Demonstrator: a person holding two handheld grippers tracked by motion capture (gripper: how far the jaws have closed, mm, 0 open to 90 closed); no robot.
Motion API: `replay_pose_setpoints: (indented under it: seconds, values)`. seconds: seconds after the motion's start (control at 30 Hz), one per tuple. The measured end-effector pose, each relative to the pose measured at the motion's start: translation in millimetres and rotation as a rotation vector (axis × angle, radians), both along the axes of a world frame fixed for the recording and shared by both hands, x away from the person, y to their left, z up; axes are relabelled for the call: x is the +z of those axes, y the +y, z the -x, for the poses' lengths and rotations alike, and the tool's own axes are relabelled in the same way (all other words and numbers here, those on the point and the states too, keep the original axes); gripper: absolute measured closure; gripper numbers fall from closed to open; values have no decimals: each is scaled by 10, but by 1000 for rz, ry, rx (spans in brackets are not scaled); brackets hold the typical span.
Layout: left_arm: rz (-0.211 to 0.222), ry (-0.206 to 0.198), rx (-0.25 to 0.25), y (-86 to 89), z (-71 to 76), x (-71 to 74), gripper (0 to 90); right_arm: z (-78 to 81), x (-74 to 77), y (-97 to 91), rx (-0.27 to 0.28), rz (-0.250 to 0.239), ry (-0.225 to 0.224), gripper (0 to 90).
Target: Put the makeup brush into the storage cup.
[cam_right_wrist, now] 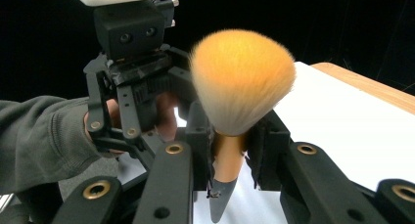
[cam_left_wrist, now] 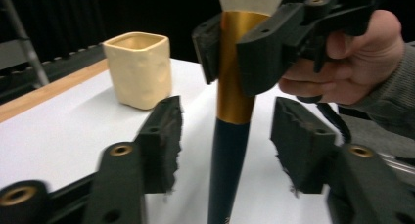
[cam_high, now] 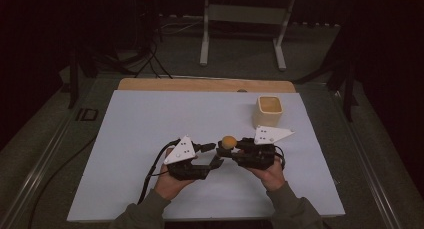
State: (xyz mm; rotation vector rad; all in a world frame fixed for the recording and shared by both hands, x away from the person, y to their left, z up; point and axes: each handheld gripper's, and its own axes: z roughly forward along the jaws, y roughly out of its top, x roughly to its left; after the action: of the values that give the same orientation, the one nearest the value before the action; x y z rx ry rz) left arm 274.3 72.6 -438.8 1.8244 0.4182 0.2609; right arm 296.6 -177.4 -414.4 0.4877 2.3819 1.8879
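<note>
Left gripper view is showing the right gripper (cam_left_wrist: 230, 50) clamping the brush (cam_left_wrist: 234, 82) by its gold ferrule; the left gripper (cam_left_wrist: 225, 145) is standing released around the dark handle below; a loose clamp risks dropping it short of the cup (cam_left_wrist: 139, 70).

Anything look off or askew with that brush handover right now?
Nothing stands out. The brush stands upright, clamped at its gold ferrule by the right claw; the left claw is open around the dark handle. The cup stands upright.
</note>
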Motion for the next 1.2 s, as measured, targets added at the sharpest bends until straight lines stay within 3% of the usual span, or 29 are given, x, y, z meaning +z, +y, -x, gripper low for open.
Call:
replay_pose_setpoints:
  seconds: [0.13,0.5,1.2]
  values:
    - [7,7,14,22,-14,5,373,-1,1,-12,-3,0,-2,731]
    - [1,16,31,84,-38,18,340,-20,-1,-76,-24,1,0,730]
    - [21,14,65,189,-54,60,327,-86,73,-191,-70,8,-15,730]
